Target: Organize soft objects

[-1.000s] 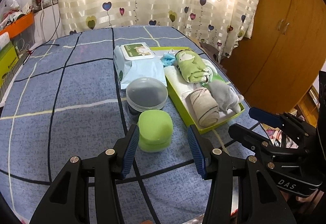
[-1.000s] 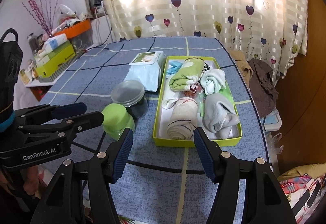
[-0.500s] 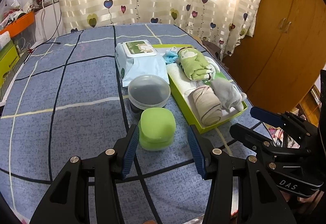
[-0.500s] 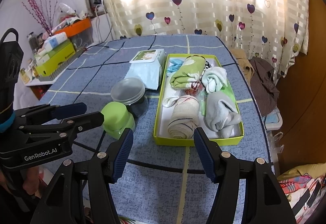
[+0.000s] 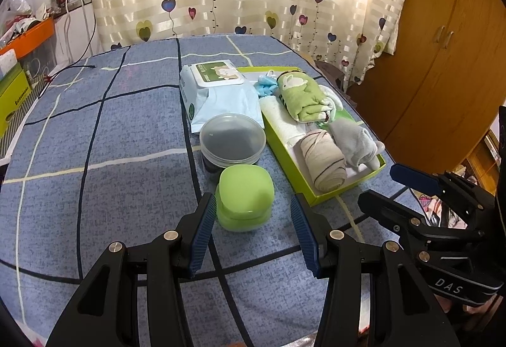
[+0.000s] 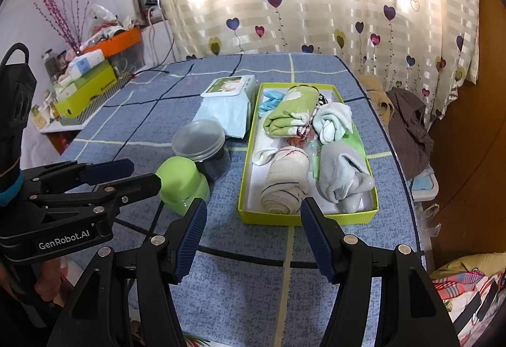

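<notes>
A yellow-green tray (image 6: 249, 157) (image 5: 286, 157) on the blue checked table holds rolled soft things: a green towel (image 6: 292, 114) (image 5: 300, 95), a beige striped roll (image 6: 286, 184) (image 5: 325, 162), a grey sock bundle (image 6: 343, 178) (image 5: 357, 140), a pale mint roll (image 6: 335, 122) and a blue cloth (image 6: 268, 102) at the far end. My left gripper (image 5: 253, 227) is open and empty, just short of a green lidded box (image 5: 245, 197) (image 6: 180, 181). My right gripper (image 6: 253, 227) is open and empty, above the table before the tray's near end.
A clear-lidded round jar (image 5: 232, 140) (image 6: 200, 144) stands behind the green box. A wet-wipes pack (image 5: 218, 94) (image 6: 231, 102) lies left of the tray. A wardrobe (image 5: 442, 46) stands right, clothes on a chair (image 6: 404, 122) past the table's edge, shelves with boxes (image 6: 88, 84) at left.
Both grippers have drawn slightly nearer to the table objects; the green box and tray sit a little closer in view. Jaws stay open.
</notes>
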